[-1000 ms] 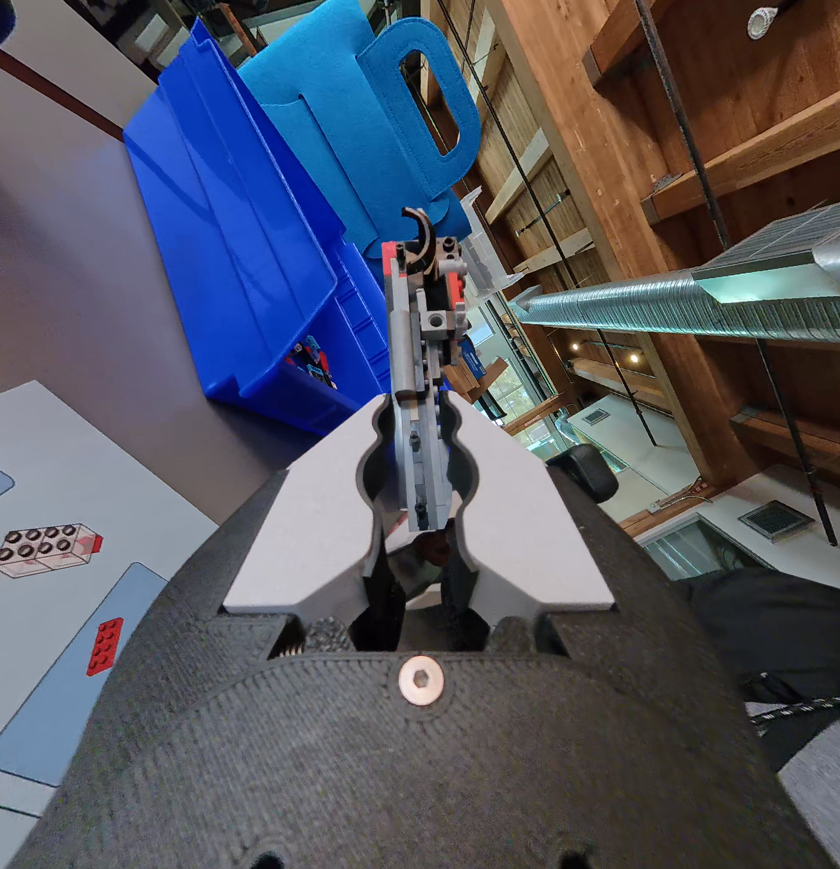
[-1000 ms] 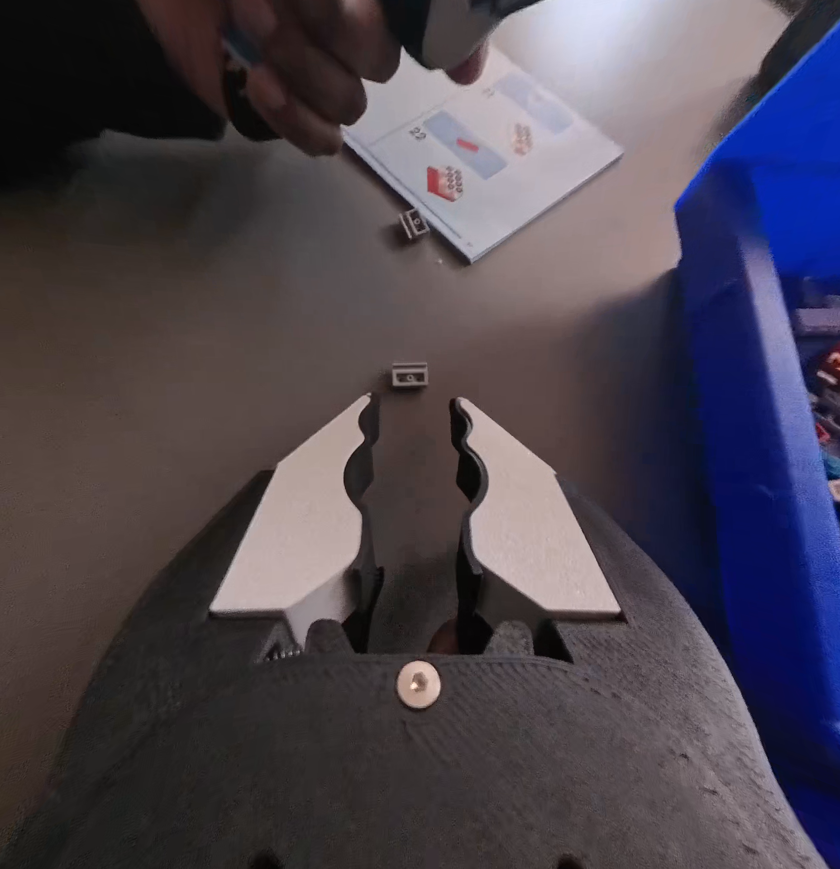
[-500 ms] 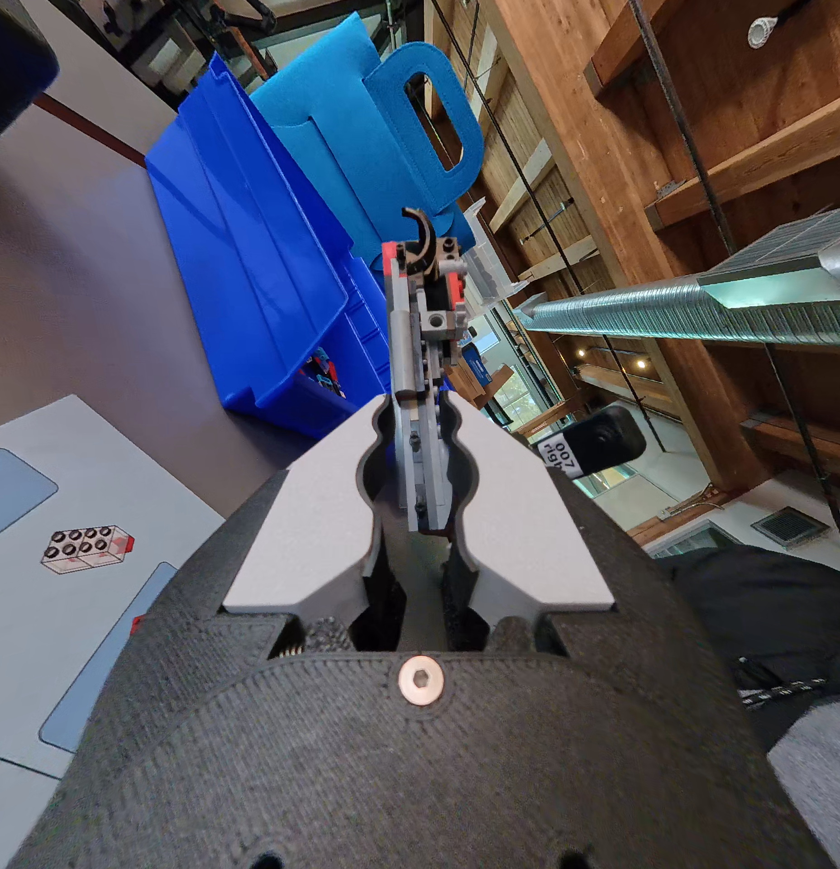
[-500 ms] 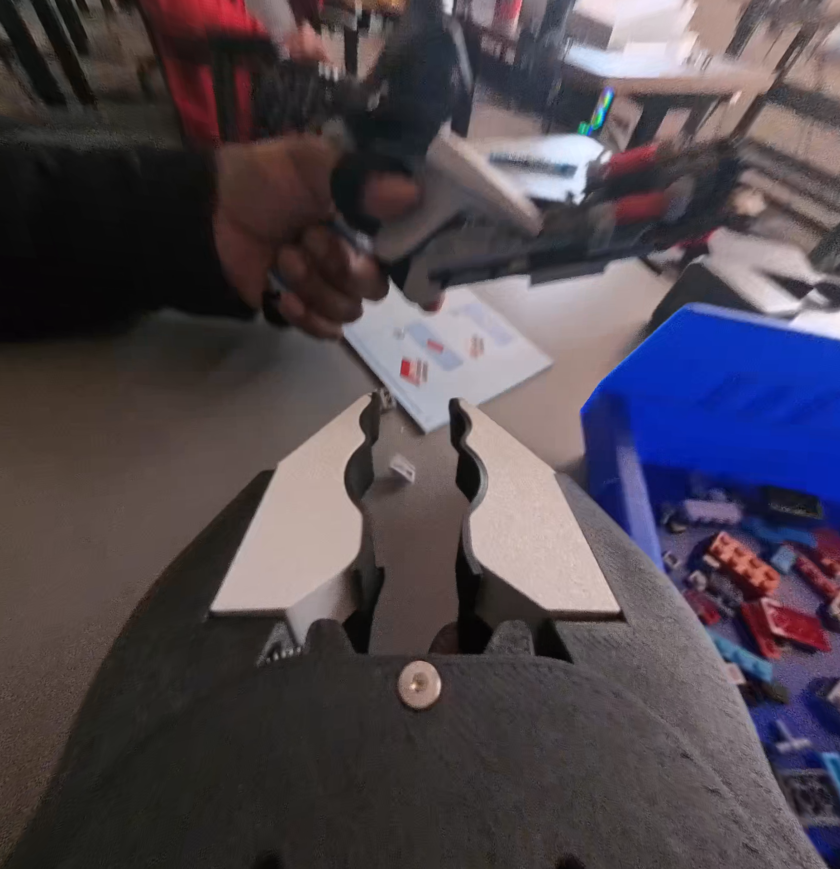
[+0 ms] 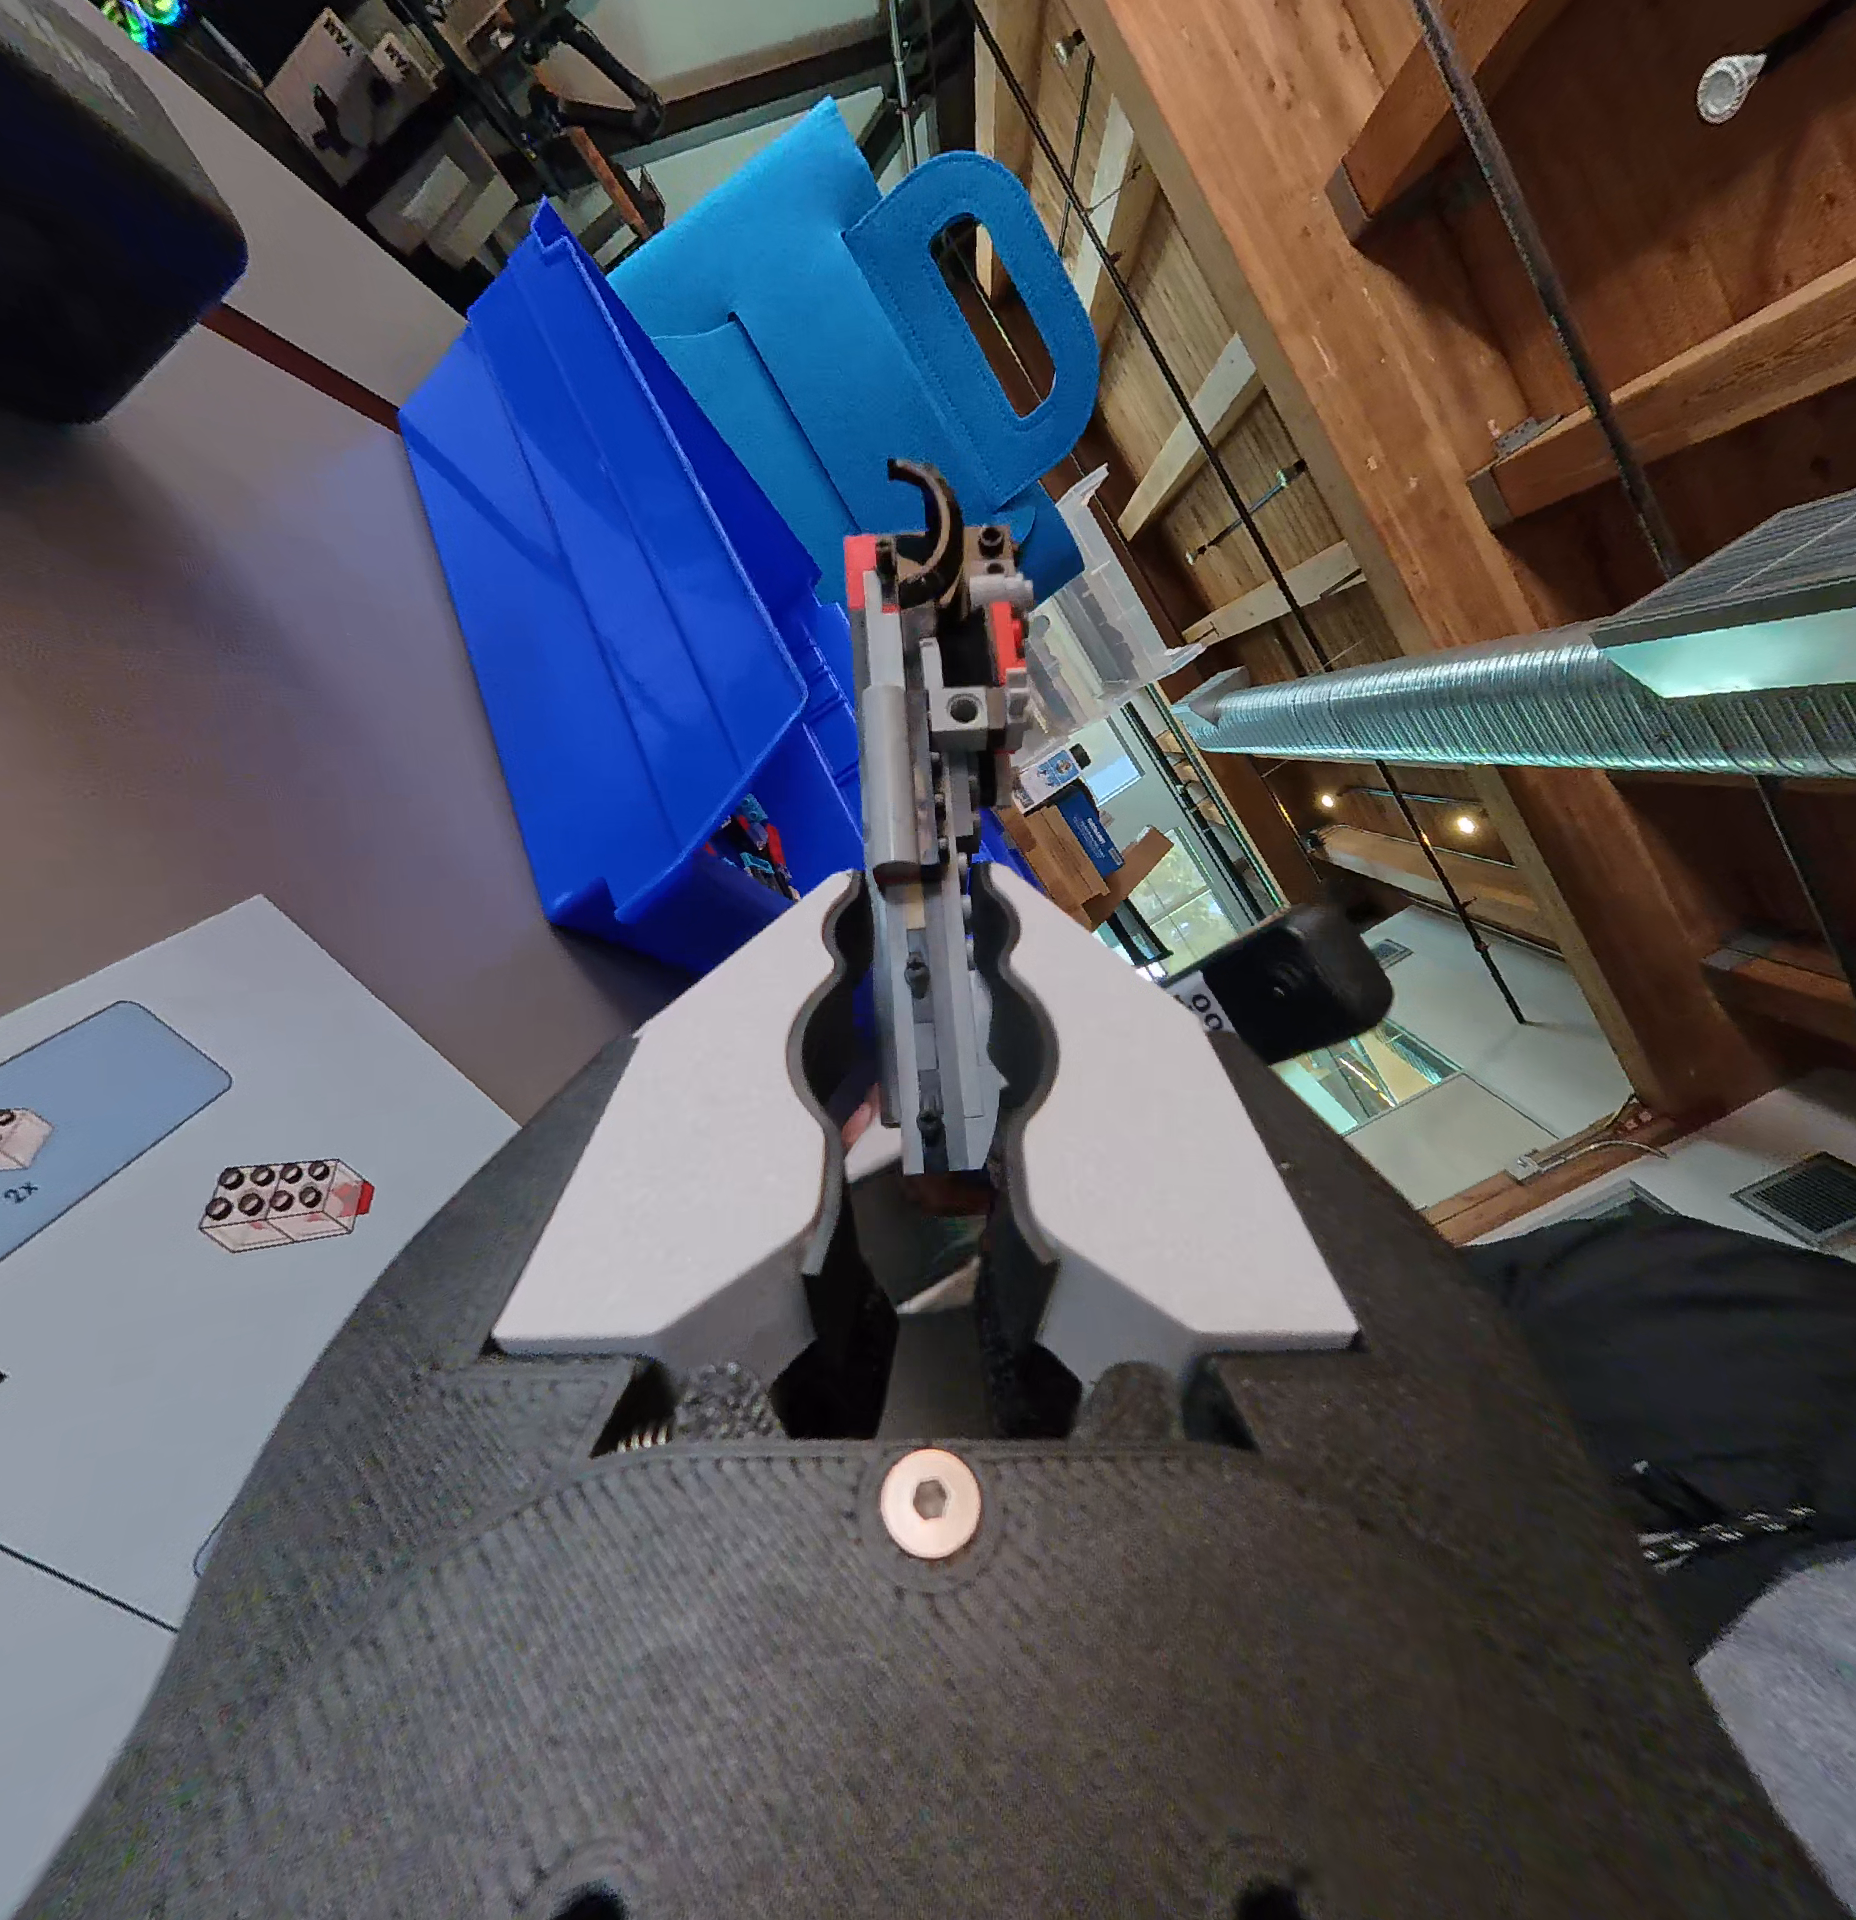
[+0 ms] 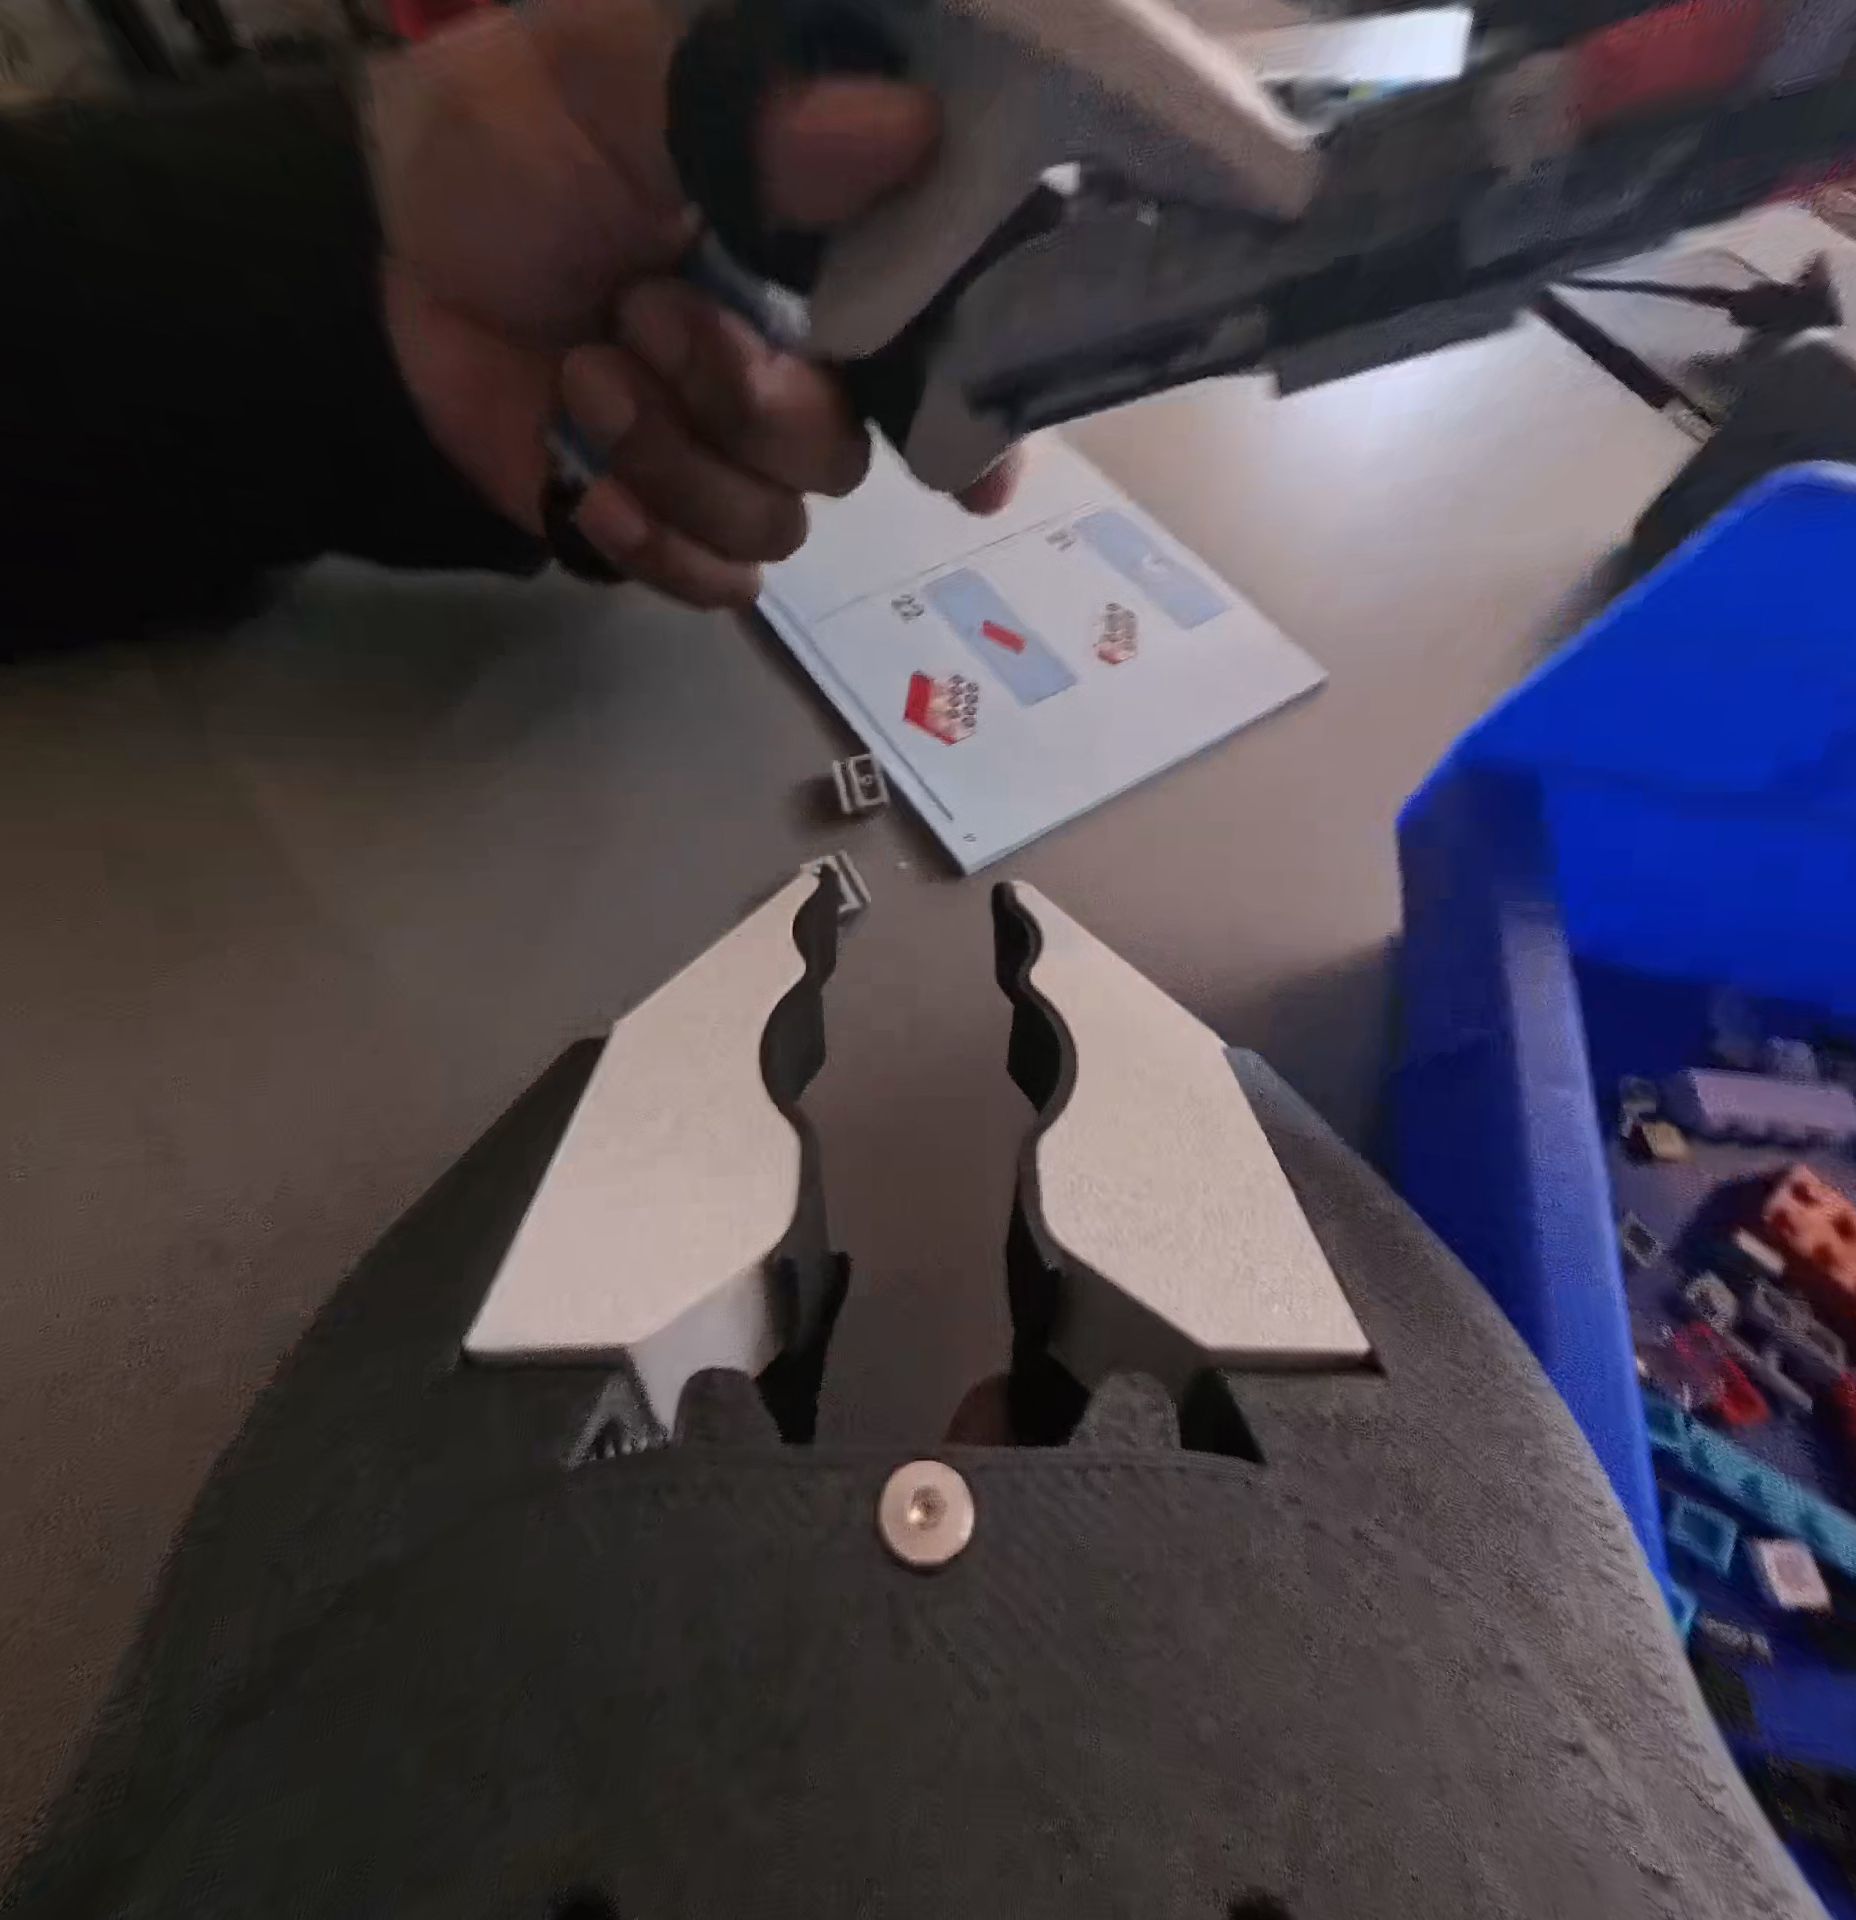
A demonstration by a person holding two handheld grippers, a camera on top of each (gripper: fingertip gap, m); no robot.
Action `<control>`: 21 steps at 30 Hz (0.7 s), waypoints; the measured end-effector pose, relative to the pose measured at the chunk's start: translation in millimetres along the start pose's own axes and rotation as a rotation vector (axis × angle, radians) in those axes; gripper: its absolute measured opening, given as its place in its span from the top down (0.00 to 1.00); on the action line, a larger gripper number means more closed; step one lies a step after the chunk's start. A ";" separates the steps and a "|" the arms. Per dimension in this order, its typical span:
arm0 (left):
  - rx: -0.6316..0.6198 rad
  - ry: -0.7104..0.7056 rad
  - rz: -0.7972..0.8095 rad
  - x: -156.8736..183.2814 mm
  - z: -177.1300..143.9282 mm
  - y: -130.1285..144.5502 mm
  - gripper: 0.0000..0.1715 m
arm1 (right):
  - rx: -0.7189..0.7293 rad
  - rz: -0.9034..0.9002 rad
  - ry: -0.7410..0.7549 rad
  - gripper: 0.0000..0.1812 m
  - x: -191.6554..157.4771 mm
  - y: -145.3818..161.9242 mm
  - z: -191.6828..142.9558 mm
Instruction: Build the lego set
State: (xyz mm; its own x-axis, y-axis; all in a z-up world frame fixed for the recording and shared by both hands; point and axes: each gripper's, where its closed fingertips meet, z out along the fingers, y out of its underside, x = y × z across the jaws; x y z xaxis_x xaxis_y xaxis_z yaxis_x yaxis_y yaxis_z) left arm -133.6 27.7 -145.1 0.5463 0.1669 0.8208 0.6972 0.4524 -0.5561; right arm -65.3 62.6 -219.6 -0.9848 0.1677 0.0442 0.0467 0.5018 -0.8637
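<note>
My left gripper [image 5: 919,894] is shut on a long grey, black and red lego assembly [image 5: 929,748] and holds it up in the air, tilted above the table. The right wrist view shows that same gripper and assembly [image 6: 1319,239], blurred, held by a hand [image 6: 612,312] above the booklet. My right gripper [image 6: 908,888] is open and empty, low over the dark table. A small grey lego piece [image 6: 839,883] lies at its left fingertip. A second small grey piece [image 6: 856,784] lies just beyond, beside the instruction booklet [image 6: 1038,665].
A blue bin [image 6: 1630,935] of loose lego pieces [image 6: 1786,1351] stands at the right in the right wrist view. In the left wrist view the blue bin [image 5: 591,644], a blue felt bag [image 5: 903,312] and the booklet [image 5: 124,1195] show. Tip to tip, the grippers are about 11 centimeters apart.
My right gripper swung up, then back down towards the table, now nearer the two small grey pieces. My left gripper kept the assembly and shifted slightly over the booklet.
</note>
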 end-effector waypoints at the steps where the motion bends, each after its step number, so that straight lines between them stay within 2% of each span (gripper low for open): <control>1: -0.001 -0.001 0.001 -0.6 0.4 0.5 0.89 | -0.023 -0.032 -0.023 0.83 -4.2 1.4 4.7; 7: -0.002 0.001 0.008 0.5 1.1 1.7 0.89 | -0.151 -0.149 -0.179 0.84 -18.5 11.5 26.4; 11: -0.005 0.005 0.020 2.9 1.2 1.5 0.89 | -0.213 -0.217 -0.176 0.87 -20.0 18.6 34.3; 13: -0.004 0.005 0.022 3.0 1.3 1.7 0.89 | -0.202 -0.220 -0.158 0.93 -17.9 17.8 33.0; 15: -0.005 0.007 0.018 2.5 1.9 2.5 0.89 | -0.125 -0.236 -0.115 0.93 -15.3 8.4 28.3; 19: 0.000 0.002 0.022 -0.3 2.0 2.5 0.89 | 0.175 -0.194 0.027 0.93 1.3 -27.2 -1.1; 21: 0.006 0.001 0.021 -1.1 1.7 1.8 0.89 | 0.274 -0.153 0.078 0.93 10.2 -40.4 -15.4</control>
State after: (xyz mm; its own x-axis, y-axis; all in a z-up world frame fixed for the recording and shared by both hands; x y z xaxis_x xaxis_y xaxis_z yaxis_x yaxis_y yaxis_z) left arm -133.7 29.8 -146.8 0.5612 0.1758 0.8088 0.6826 0.4542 -0.5724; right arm -74.7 57.1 -176.6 -0.9607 0.1775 0.2134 -0.1583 0.2813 -0.9465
